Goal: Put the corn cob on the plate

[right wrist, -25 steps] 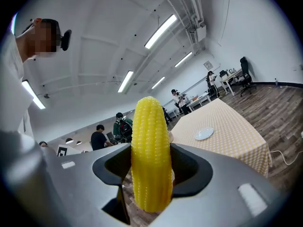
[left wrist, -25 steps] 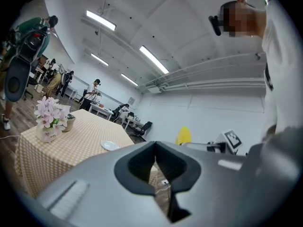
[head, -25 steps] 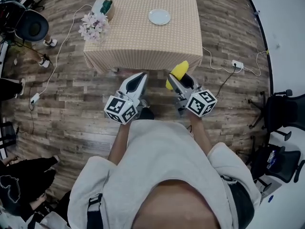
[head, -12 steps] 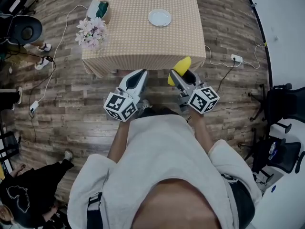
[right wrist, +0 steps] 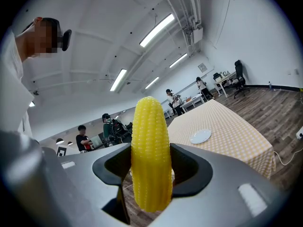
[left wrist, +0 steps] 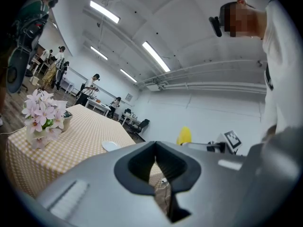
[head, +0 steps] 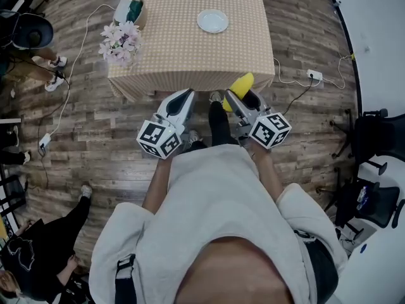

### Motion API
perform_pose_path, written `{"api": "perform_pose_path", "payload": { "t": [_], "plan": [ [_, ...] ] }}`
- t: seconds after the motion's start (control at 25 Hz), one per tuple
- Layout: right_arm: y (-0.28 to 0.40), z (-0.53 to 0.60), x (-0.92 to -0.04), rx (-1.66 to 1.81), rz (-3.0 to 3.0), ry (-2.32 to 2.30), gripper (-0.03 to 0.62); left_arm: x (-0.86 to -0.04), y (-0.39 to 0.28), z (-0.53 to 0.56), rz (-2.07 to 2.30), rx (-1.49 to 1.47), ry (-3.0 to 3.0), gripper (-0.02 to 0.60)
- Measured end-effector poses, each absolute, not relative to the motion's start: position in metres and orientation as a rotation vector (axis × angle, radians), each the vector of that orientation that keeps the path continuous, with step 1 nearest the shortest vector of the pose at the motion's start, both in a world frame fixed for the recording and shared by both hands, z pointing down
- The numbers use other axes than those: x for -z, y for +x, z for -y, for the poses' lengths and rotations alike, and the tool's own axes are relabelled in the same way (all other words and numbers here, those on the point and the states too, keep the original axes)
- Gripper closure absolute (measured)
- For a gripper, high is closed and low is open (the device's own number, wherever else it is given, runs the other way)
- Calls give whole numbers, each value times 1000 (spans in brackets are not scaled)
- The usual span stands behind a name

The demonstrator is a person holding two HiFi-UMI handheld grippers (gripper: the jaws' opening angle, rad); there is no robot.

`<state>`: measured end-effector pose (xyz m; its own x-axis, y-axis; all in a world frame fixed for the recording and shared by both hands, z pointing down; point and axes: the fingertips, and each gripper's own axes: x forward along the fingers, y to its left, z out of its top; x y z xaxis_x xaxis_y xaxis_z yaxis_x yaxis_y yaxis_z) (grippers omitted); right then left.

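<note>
My right gripper [head: 237, 99] is shut on a yellow corn cob [head: 238, 87], which stands upright between the jaws [right wrist: 150, 160]. It hangs over the wood floor just short of the near edge of the table [head: 190, 49]. The white plate [head: 211, 21] lies on the checked cloth toward the far side, also seen as a small disc, the plate [right wrist: 200, 136]. My left gripper [head: 183, 99] is beside the right one, its jaws closed together with nothing in them [left wrist: 158, 167]. The corn cob [left wrist: 184, 135] shows to its right.
A bunch of pink flowers [head: 120, 40] and a green-and-white pot [head: 131, 10] stand at the table's left side. Cables and a power strip [head: 313, 76] lie on the floor to the right. Office chairs [head: 380, 144] stand at right, a person [head: 44, 246] at lower left.
Both grippers have come a little nearer the table's near edge, with the corn still gripped. A dark-trousered leg now shows stepping forward between the two grippers.
</note>
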<state>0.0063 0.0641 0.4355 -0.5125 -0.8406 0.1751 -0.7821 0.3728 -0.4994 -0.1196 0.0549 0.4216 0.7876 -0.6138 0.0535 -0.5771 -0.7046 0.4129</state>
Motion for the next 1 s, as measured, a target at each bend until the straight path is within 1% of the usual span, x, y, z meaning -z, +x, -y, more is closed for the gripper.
{"api": "perform_pose_path", "payload": {
  "t": [0.44,0.68,1.0],
  "plan": [
    [15,-13,-437,801,-2508,-1467,345,-417,-98,-2,880,117,2608,574],
    [30,43,-443,836,-2510,-1441,345,-420,-84,53,908,93,2594,574],
    [61,116,-442,872,-2551,-1380,347,-419,-46,124,952,75,2561,574]
  ]
}}
